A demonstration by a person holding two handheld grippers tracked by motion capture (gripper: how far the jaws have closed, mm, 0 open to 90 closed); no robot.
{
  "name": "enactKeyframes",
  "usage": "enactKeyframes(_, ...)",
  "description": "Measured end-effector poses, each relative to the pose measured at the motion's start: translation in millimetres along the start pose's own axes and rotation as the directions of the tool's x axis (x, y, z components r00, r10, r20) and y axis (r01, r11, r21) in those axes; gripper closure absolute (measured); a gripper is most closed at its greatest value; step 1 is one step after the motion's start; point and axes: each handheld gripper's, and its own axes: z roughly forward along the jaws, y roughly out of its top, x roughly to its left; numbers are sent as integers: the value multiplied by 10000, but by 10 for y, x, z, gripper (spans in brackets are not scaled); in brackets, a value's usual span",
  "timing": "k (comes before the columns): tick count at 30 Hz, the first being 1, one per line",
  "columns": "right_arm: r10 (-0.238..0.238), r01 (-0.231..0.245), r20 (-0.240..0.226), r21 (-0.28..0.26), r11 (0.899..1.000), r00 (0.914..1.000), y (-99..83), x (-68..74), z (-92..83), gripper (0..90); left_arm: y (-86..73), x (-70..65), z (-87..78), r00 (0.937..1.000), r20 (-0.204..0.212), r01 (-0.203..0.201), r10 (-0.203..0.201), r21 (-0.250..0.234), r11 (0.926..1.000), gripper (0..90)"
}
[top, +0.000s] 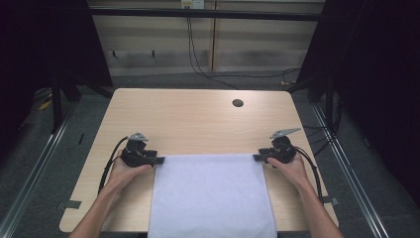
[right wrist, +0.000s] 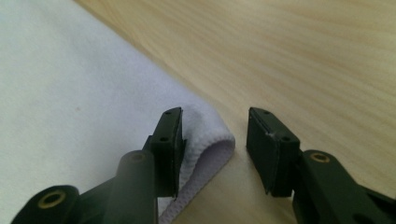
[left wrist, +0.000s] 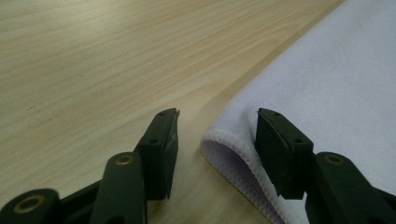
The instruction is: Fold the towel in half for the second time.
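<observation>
No text, label, brand, number or sign can be read anywhere in the pictures.

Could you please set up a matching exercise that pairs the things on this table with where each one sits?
Things:
1. white fleecy cloth
2. small dark round hole
3. left black two-jaw gripper
4. right black two-jaw gripper

Places:
A. at the cloth's far right corner
B. far part of the light wooden table
C. near edge, middle
D. at the cloth's far left corner

Pairs: 1-C, 2-B, 3-D, 4-A
</observation>
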Motion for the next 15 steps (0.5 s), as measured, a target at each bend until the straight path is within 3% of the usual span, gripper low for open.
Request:
enactKeyframes(3,-67,68,-118,123,9999,9999,5,31,3,665,-9,-2,-1,9998,114,-173,173,3,9999,513)
enactKeyframes(6,-13,19,-319,194,9998,9995,4,60,16,824,-8,-42,23,9971,293,-707,702,175,9973,706)
enactKeyframes(7,51,-45,-376,162,9999,9993,10,66,16,843,-8,-56,31,9971,407,-654,646,184,9977,783)
enactKeyframes(9,30,-26,-383,117,9999,9993,31,63,1,855,8,-50,20,9971,452,-628,618,228,9978,836)
enactKeyframes(12,269,-285,-457,-358,9990,9986,80,13,-69,864,87,11,-63,9986,356,-385,392,-223,9990,851)
enactKeyframes(14,467,-496,-407,-737,9960,9981,140,-25,-122,866,182,44,-134,9994,308,-113,142,-916,9957,853)
enactKeyframes(15,465,-491,-277,-1006,9937,9985,202,-50,-154,867,232,48,-161,9996,204,-178,202,-1125,9935,853)
